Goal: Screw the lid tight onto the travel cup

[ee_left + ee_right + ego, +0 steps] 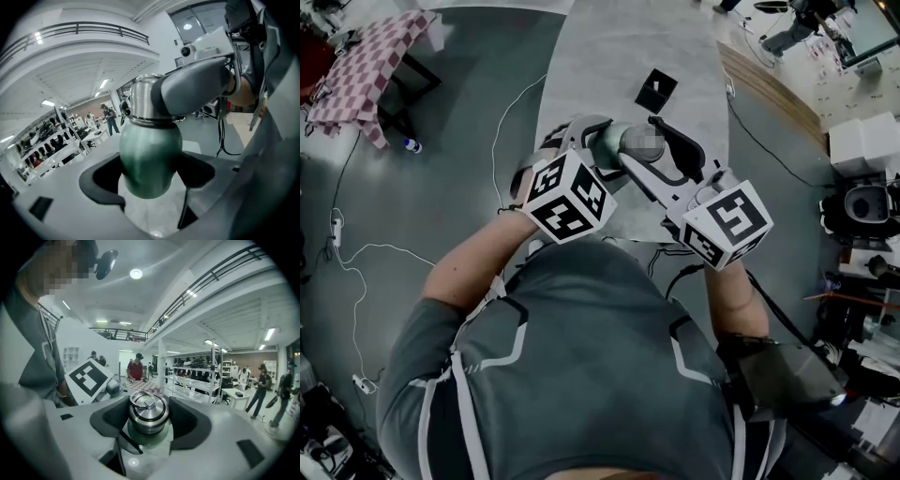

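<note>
Gripping the cup (149, 154) by its green body, my left gripper (150, 183) has both pads pressed to its sides. My right gripper (149, 420) is closed round the steel lid (148, 411), which sits on the cup's mouth with its ring facing the camera. I see both held above the near end of the grey table (600, 56). A black square (656, 90) lies beyond.
</note>
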Tool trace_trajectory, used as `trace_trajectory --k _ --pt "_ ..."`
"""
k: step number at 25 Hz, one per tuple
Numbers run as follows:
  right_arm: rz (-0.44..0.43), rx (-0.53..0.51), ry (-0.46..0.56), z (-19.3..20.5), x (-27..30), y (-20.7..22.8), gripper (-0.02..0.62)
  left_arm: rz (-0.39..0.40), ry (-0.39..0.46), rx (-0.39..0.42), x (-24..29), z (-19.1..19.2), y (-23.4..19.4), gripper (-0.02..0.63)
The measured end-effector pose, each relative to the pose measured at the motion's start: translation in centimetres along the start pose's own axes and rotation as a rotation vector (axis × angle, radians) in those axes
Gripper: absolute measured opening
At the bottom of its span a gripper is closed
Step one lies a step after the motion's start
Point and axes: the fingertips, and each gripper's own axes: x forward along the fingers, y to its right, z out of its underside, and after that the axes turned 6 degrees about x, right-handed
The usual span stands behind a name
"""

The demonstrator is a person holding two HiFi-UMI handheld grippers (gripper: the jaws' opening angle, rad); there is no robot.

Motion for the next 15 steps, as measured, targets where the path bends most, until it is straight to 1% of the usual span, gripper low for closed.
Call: trace_trajectory --k 1,2,4,6,7,11,13,15 --pt "-0.001 0.011 0.000 0.1 0.0 -0.1 0.279 0.024 0.011 -0.006 0.0 0.1 0.2 0.373" --pt "-0.018 0.010 0.002 0.0 0.0 -0.4 0.279 0.066 0.037 -0.021 -0.1 0.0 0.7 0.373" --pt "-0.099 -0.030 0.009 -0.5 -0.7 -1.4 0.287 0.179 0.127 -0.056 -0.7 -1.1 1.8 0.371" --pt "-0.215 -0.051 0.039 -1.6 -1.7 -2.5 0.316 0.291 0.224 -0.071 -2.1 -2.7 2.6 0.373" --pt "-0.281 -0.049 0.065 -2.2 -2.4 -3.0 0.316 0.342 0.262 -0.067 -2.9 -3.5 3.0 0.373" --pt "-0.544 -0.077 0.143 -3.6 -5.1 -5.0 0.314 0.533 0.365 -0.039 -5.5 -6.0 5.3 0.373" --pt "-0.632 -0.091 0.150 -3.2 -6.1 -5.6 0.314 0.612 0.403 -0.032 -6.4 -6.8 6.5 0.373" --pt "-0.704 -0.080 0.174 -3.3 -6.8 -5.9 0.314 0.663 0.424 -0.023 -7.0 -7.2 7.2 0.373"
